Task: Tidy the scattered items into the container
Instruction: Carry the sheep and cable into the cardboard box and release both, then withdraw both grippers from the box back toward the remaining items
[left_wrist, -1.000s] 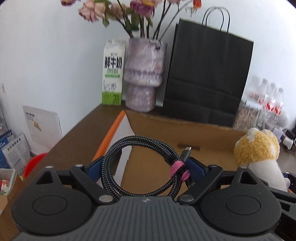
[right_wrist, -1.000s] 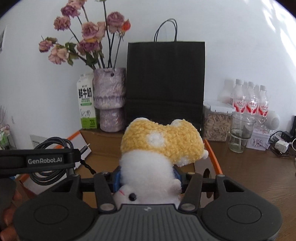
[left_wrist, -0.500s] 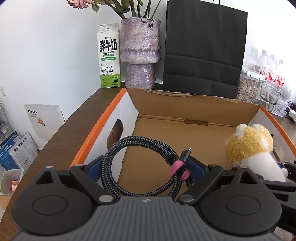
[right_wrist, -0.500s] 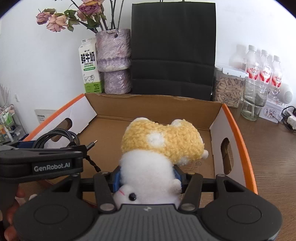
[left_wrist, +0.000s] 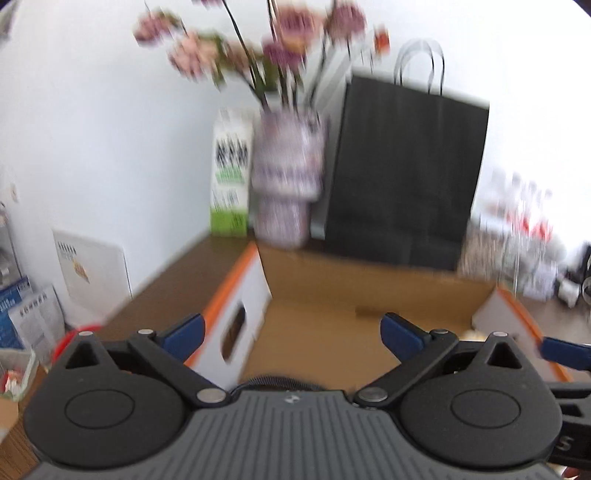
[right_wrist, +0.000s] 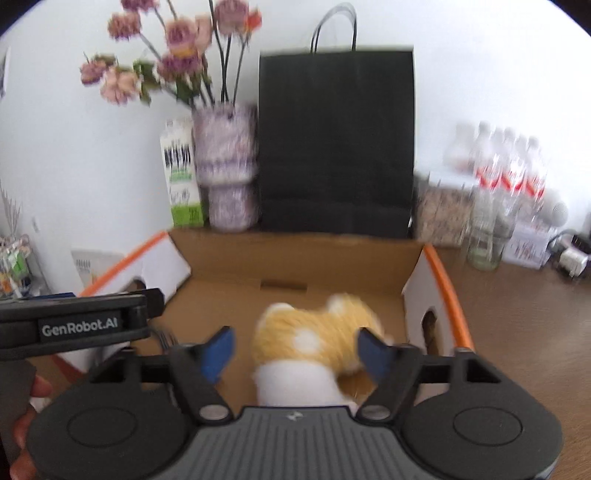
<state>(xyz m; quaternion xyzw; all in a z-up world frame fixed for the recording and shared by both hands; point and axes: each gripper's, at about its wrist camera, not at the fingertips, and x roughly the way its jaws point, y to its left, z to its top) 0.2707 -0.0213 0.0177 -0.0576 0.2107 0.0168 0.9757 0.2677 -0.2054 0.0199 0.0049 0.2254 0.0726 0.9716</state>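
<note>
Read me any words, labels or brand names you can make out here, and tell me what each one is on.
"GenRobot.AI": white lettering on the side of the left gripper, seen from the right wrist.
Milk carton: print too blurred to read.
Water bottles: red labels too blurred.
Papers by the wall: too small and blurred.

White wall (right_wrist: 74, 147), brown table (right_wrist: 517, 314)
</note>
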